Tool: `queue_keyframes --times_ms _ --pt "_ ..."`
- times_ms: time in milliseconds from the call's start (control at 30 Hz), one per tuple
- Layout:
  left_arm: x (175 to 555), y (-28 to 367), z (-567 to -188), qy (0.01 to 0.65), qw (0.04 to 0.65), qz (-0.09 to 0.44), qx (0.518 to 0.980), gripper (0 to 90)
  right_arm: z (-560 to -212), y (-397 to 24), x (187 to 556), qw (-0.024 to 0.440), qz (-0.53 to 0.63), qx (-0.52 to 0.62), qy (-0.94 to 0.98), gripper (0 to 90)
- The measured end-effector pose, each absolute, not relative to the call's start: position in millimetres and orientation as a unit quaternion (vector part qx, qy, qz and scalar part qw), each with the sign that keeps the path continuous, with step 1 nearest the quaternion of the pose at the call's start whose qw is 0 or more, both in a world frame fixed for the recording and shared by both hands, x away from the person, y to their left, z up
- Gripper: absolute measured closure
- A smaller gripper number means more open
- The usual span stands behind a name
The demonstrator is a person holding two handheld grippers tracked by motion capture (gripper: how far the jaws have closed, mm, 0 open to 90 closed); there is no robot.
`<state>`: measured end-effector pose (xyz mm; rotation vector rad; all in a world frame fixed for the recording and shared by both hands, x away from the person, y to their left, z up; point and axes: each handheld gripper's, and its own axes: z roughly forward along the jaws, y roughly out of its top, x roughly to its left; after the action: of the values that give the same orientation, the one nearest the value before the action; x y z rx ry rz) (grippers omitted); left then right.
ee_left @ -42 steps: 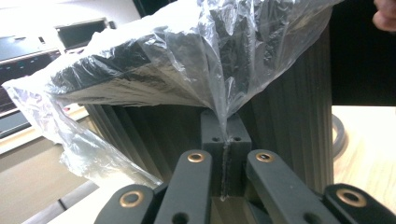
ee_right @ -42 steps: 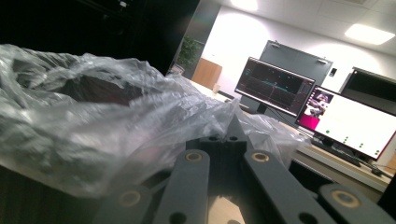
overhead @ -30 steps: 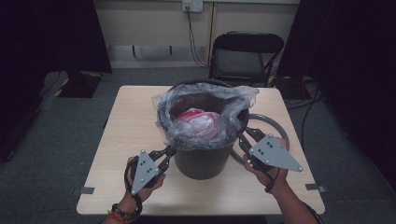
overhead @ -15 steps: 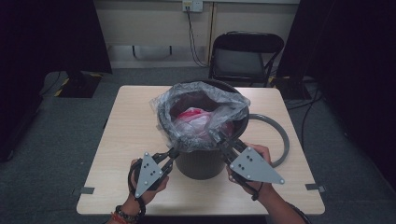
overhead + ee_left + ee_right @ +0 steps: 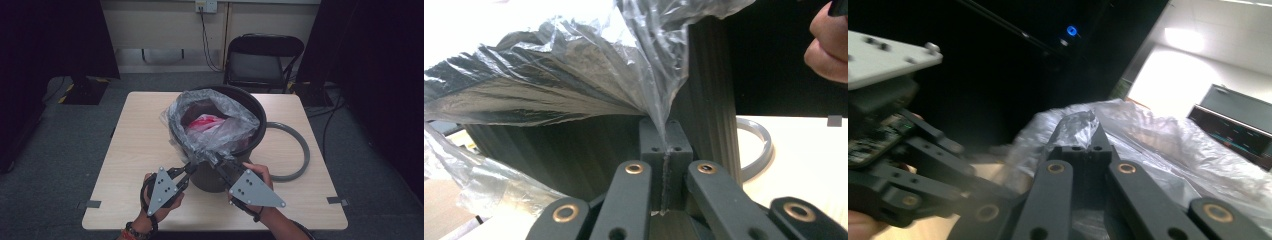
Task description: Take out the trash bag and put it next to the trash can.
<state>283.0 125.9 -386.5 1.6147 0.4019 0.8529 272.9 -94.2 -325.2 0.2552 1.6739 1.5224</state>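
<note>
Nearest, at the table's (image 5: 125, 150) front edge, the left gripper (image 5: 189, 169) has its fingers clamped together on the edge of the clear plastic bag (image 5: 220, 132); just beside it the right gripper (image 5: 218, 162) is likewise pinched shut on a fold of the same bag, the film drawn taut from both; directly behind them stands the dark bin (image 5: 247, 145), lined by the bag, with something red and white (image 5: 207, 124) inside; the bin's wall blocks the way beyond the fingers; to its right a grey ring (image 5: 300, 150) lies flat on the table; farther off, past the table, a black folding chair (image 5: 262, 60) stands by the wall.
</note>
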Motion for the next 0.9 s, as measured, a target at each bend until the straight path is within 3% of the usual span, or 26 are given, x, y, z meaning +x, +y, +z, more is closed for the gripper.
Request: queue_keyframes --times_ms 900 --pt "274 117 -403 0.140 0.602 0.316 0.720 90.0 -356 -79 280 0.366 0.582 0.067 0.724 90.0"
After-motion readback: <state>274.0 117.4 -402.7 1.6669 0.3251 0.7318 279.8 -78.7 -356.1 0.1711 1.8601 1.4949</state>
